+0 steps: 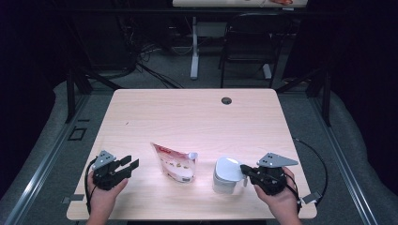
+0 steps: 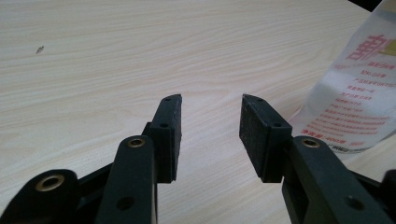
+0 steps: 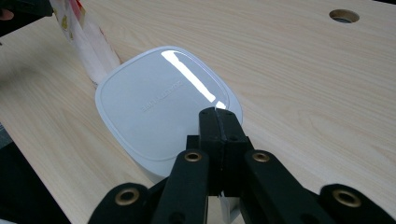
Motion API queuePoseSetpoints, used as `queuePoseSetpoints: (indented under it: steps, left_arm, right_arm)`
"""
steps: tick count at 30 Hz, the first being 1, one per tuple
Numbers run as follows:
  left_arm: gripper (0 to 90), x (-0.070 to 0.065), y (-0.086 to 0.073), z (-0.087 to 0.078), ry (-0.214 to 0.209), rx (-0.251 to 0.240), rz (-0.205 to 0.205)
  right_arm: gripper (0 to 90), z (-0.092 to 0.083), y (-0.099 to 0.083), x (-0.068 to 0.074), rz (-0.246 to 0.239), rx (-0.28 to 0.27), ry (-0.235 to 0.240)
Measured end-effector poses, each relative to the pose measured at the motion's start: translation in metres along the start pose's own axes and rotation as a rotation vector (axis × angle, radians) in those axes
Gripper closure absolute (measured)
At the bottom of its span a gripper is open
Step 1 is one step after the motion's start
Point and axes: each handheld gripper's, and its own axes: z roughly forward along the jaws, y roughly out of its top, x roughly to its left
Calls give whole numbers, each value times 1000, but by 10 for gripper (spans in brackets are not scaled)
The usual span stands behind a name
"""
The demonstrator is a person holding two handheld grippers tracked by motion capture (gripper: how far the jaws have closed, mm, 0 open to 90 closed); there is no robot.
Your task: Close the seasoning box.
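High cam overhead, fwd-down; claw cams low, close; shared: pouch (image 1: 174, 163), table (image 1: 187, 112).

Red print on the pouch (image 2: 359, 88) and embossed lettering on the lid (image 3: 163, 100) are illegible.

table (image 1: 187, 112): pale matt wood | container lid (image 3: 159, 98): glossy white plastic | pouch (image 1: 174, 164): shiny plastic film

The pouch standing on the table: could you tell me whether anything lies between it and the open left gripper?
Nothing visible does. The left gripper has its jaws open with only bare table between it and the pouch. The white container stands on the pouch's far side, by the shut right gripper.
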Motion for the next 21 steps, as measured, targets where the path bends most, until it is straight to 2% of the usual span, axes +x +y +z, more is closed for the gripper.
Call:
queuePoseSetpoints:
  steps: [21]
  left_arm:
    - [593, 0, 0, 0, 0, 6, -1]
  right_arm:
    - [900, -1, -3, -2, 23, -12, 11]
